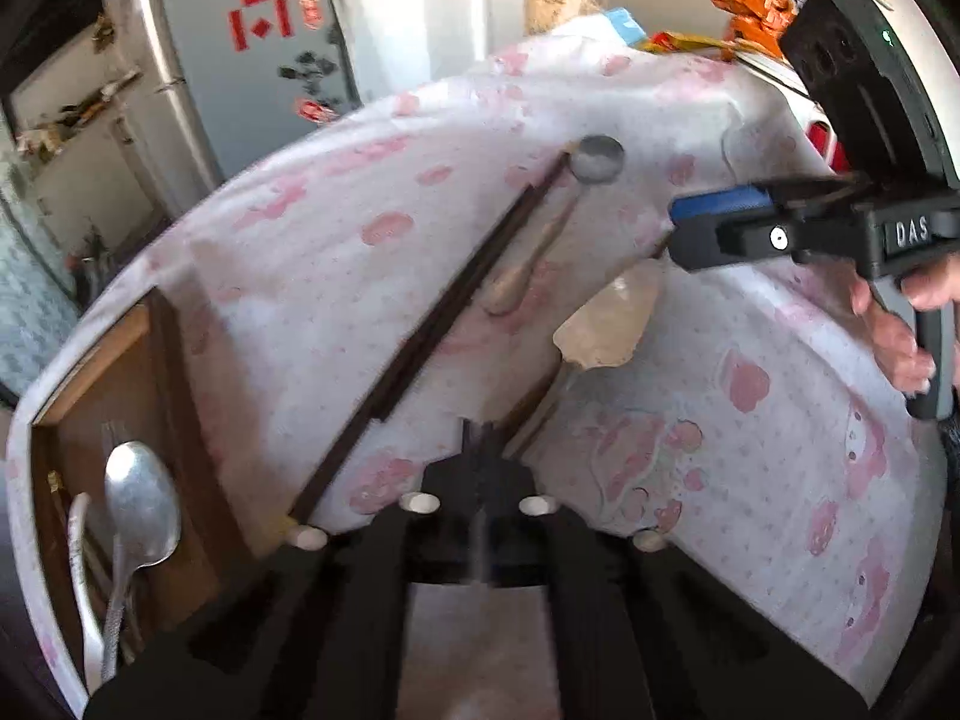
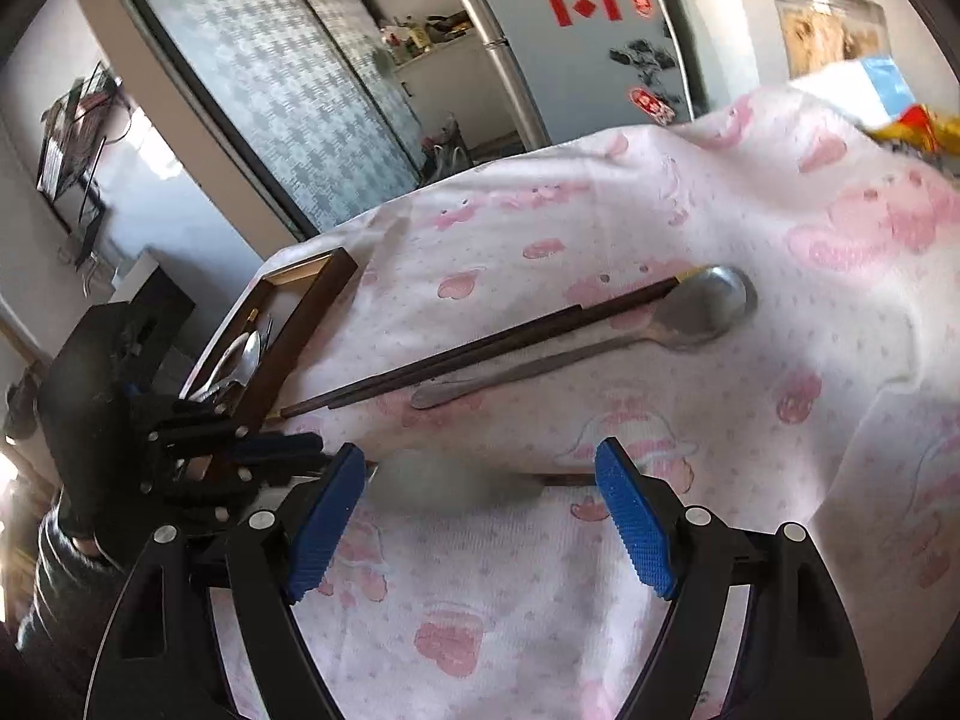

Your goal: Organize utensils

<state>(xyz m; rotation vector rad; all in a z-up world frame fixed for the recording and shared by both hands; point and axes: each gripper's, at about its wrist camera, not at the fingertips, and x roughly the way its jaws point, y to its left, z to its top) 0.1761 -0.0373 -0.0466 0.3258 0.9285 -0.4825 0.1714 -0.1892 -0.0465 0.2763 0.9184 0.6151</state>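
Now we find the spatula [image 1: 606,324] on the pink cloth between both grippers. Its long axis runs from our left gripper [image 1: 480,438], clamped on its pale blade end, toward our right gripper [image 2: 480,462]. That one stands wide open, and the handle points at it. The tray [image 2: 312,294] lies left.

Both views are bright with daylight. Fisheye bending curves the tablecloth [image 1: 336,252] toward dark corners. Motion blur smears a pale utensil [image 2: 444,477] at six o'clock; glare whitens two o'clock.
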